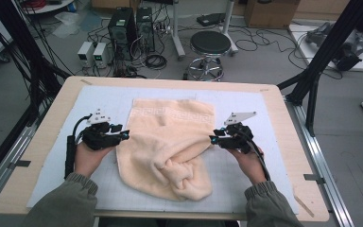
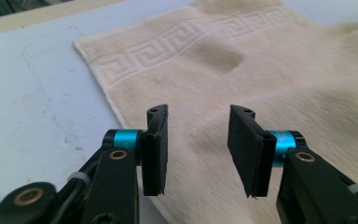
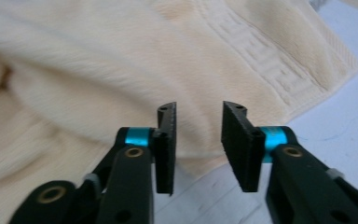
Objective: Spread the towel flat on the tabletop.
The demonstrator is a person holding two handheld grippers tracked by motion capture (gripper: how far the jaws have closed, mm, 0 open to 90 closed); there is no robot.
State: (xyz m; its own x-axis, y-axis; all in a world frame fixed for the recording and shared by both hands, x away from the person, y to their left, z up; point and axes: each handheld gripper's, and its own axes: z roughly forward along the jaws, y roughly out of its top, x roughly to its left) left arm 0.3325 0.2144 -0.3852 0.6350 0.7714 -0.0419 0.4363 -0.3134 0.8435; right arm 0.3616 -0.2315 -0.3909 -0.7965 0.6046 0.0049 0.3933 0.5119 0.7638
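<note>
Fluffy cream towel (image 1: 170,142), bunched near me; my left gripper (image 1: 123,135) and right gripper (image 1: 213,138) flank it, both released.

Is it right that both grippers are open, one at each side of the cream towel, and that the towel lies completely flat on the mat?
Not quite. The left gripper and right gripper are open at the sides of the cream towel, but the towel is not flat: the high view shows its near part bunched and twisted on the mat.
</note>
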